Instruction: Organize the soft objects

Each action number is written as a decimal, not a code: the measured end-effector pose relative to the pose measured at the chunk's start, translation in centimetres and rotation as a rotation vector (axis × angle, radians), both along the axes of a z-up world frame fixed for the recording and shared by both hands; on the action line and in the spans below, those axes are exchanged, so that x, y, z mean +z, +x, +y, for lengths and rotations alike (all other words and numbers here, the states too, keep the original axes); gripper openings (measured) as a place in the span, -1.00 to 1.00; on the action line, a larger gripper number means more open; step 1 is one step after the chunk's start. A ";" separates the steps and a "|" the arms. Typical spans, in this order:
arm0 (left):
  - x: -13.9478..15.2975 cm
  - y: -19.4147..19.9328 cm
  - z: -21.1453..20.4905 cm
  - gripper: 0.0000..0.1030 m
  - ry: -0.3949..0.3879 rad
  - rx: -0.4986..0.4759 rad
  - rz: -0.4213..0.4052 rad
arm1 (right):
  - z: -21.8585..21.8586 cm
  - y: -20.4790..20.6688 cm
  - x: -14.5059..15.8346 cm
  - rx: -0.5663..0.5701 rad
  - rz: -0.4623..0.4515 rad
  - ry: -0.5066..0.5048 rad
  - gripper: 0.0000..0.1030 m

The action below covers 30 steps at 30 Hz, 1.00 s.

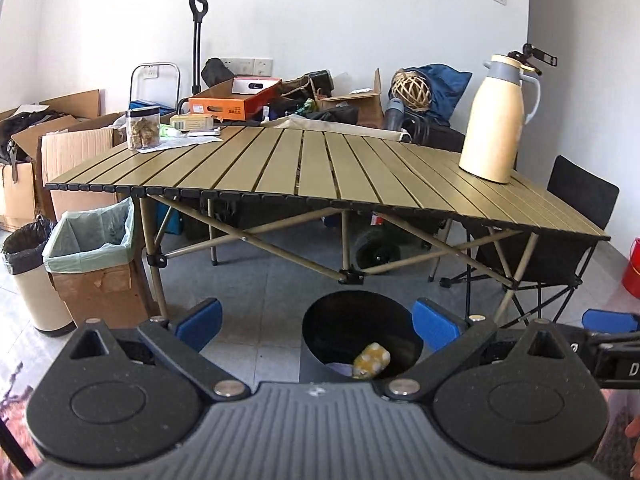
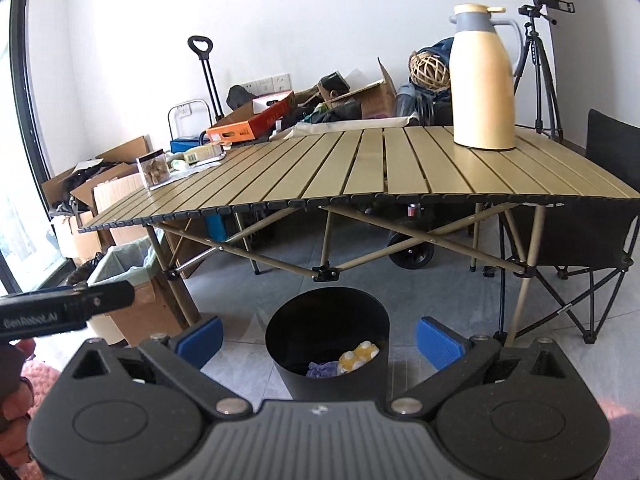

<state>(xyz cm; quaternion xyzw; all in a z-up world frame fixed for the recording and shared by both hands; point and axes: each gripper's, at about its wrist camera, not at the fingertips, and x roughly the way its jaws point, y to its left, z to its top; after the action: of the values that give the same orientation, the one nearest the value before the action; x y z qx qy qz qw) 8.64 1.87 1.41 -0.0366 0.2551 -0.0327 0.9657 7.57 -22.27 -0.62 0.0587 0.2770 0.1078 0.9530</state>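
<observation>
A black round bin stands on the tiled floor in front of the table. Inside it lies a yellow soft object with white spots, beside a purple soft item. My left gripper is open above and just short of the bin, nothing between its blue pads. My right gripper is open too, also empty, with the bin between its fingers in view. Each gripper shows at the edge of the other's view.
A slatted olive folding table carries a cream thermos jug and a clear jar. Lined bins and cardboard boxes stand left; a black folding chair and a tripod right.
</observation>
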 end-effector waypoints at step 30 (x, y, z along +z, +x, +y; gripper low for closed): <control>0.6 -2.7 0.0 1.00 -0.001 -0.002 -0.030 | -0.1 -3.7 1.0 0.009 -0.053 0.013 1.00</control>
<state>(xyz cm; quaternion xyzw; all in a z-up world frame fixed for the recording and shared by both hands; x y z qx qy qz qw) 5.92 1.86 2.03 -0.0363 0.2404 -0.0341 0.9694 3.90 -22.37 0.38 0.0610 0.2513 0.1155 0.9591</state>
